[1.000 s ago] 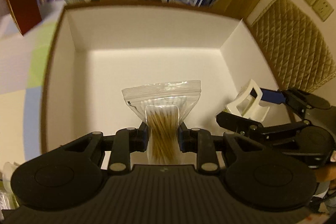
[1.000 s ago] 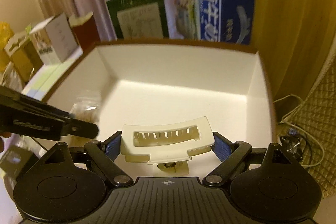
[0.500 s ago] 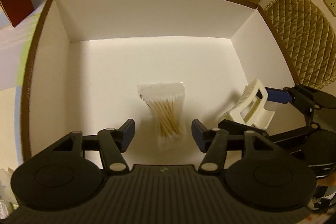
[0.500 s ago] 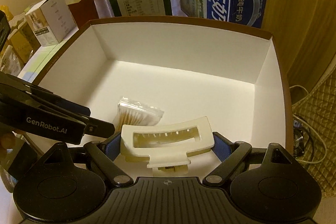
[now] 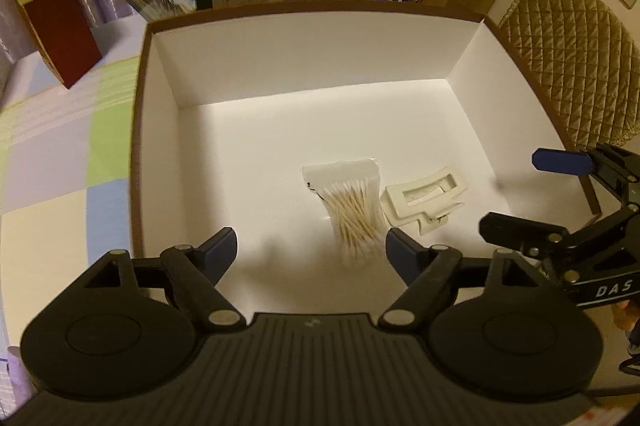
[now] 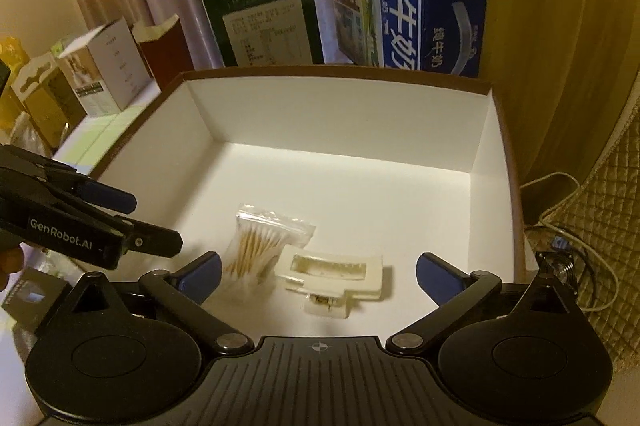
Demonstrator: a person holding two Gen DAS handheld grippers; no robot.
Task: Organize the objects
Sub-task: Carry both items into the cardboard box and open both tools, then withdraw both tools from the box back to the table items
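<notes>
A clear bag of cotton swabs (image 5: 354, 204) (image 6: 260, 244) lies flat on the floor of the open white box (image 5: 280, 46) (image 6: 340, 106). Right beside it, on its right, lies a cream hair claw clip (image 5: 424, 196) (image 6: 334, 276). My left gripper (image 5: 310, 252) hangs open above the box's near left part, nothing between its fingers. My right gripper (image 6: 318, 272) is open too, just above the clip; in the left wrist view one blue finger (image 5: 560, 161) shows at the right edge.
Behind the box stand a blue milk carton (image 6: 408, 2), a green carton (image 6: 264, 22) and a dark red box (image 5: 56, 26). Small boxes (image 6: 100, 70) sit on the checked cloth (image 5: 60, 154) at left. A quilted chair (image 5: 572, 66) and cables (image 6: 568, 222) are at right.
My left gripper opened and dropped the swab bag into the box, then drew back. My right gripper opened and let the clip fall beside the bag.
</notes>
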